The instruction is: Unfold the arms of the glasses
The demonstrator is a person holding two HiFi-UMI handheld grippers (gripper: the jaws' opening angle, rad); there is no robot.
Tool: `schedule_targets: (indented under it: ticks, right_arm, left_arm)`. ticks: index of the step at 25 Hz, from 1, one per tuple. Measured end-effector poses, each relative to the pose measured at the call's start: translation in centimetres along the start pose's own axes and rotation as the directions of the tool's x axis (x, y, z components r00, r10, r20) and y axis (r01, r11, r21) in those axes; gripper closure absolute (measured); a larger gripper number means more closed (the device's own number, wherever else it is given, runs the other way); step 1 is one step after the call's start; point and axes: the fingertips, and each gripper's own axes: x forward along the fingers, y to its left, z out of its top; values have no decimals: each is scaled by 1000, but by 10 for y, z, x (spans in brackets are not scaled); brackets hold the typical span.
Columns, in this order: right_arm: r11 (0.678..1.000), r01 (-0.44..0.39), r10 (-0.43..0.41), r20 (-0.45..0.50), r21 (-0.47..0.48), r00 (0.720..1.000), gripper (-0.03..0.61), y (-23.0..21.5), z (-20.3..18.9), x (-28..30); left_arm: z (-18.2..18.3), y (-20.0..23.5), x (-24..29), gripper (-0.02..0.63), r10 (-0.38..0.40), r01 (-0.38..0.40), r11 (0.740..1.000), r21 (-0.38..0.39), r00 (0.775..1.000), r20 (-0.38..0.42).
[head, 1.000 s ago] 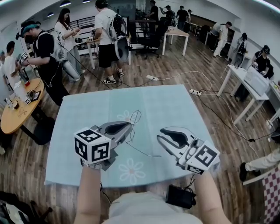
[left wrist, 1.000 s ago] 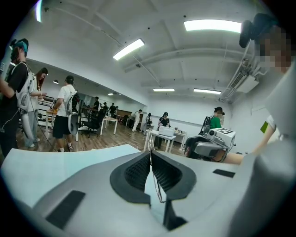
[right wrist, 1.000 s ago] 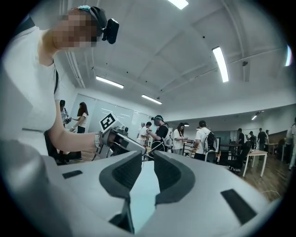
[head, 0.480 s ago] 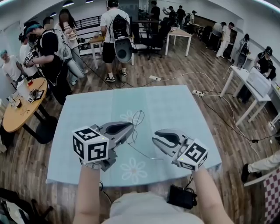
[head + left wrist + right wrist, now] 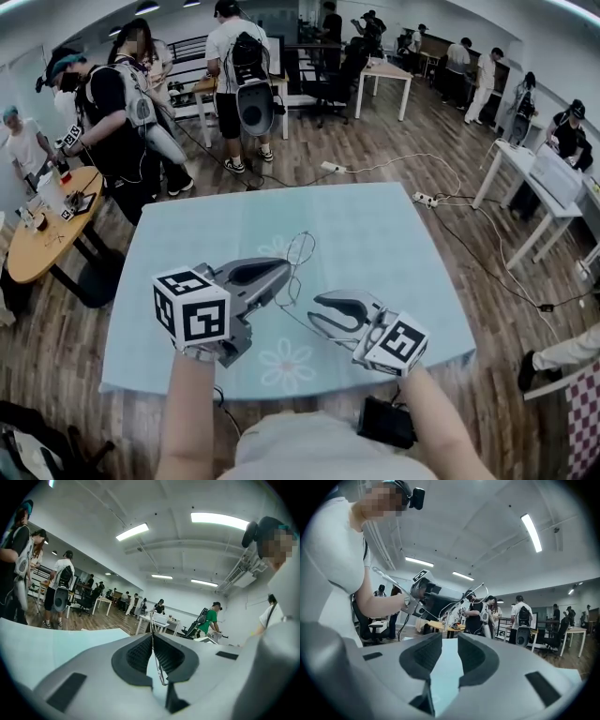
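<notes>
A head view looks down on a pale blue table [image 5: 375, 234] with a white flower print [image 5: 286, 361] near its front edge. A person holds a gripper in each hand above it.

The left gripper [image 5: 281, 274] hovers up and left of the flower. Its jaws are pressed together on the thin wire frame of a pair of glasses [image 5: 300, 248], which stands clear of the table straight above the flower. The lenses rise beyond the jaw tips, and one thin arm trails down toward the flower. This gripper and the glasses sit almost where they were a second ago, only slightly higher.

The right gripper [image 5: 314, 314] has changed more. A second ago it was well to the right of the flower; now it sits just above and right of it, lower and closer to the trailing arm. Its jaws are opening, and its own view shows only bare table between the pads. Whether a jaw tip touches the arm cannot be made out.

Behind the table, the standing people have shifted places.
</notes>
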Motion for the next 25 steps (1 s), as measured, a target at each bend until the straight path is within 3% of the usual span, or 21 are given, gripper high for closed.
schedule_targets:
  ticks: [7,11,15,25]
  right_arm:
    - [998,-10,10,6,-57,1000,463,9,3,19]
    - [999,-4,4,8,-54,1000,468,12,4,29]
    - [999,34,-33,26,-39,999,526,9,7,30]
    - [999,48,-48,24,-7,999,535,5,5,24]
  left_arm:
    - [-4,3,6,595,8,-8,1000,-12,1000,-1]
    - [-4,6,4,595,13,-13,1000,-19,1000,5]
    - [-4,7,3,595,20,-20,999,-28,1000,17]
    - [-6,13,3,595,38,-38,999,-21,999,9]
